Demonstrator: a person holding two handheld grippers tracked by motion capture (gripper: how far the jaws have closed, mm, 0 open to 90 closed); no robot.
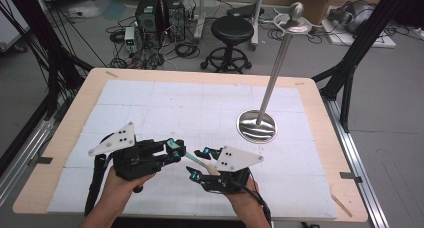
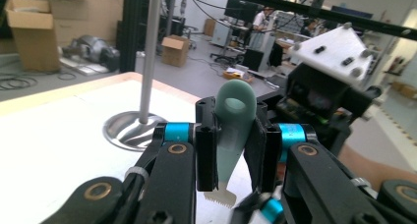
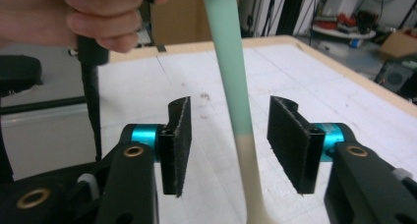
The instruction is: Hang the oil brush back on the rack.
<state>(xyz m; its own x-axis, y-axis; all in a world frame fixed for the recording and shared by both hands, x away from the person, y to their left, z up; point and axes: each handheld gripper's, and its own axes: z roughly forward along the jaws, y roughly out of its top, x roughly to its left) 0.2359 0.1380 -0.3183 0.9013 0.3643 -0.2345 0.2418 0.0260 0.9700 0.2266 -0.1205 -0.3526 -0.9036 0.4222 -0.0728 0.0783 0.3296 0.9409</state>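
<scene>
A mint-green and cream utensil (image 1: pixel 192 159) with a hole in its handle end sits above the tabletop (image 1: pixel 60 153) near the front edge, about mid-width. The left gripper (image 1: pixel 172 150) has its jaws clamped on the green handle. The right gripper (image 1: pixel 199 164) has its jaws spread wide, the shaft between them, untouched. A metal stand (image 1: pixel 257 124) rests toward the right edge.

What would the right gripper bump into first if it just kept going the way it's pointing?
Probably the left gripper. The right gripper, fingers open around the green-and-cream utensil, points along the handle, whose far end the left gripper clamps. Depth beyond it is unclear.
</scene>
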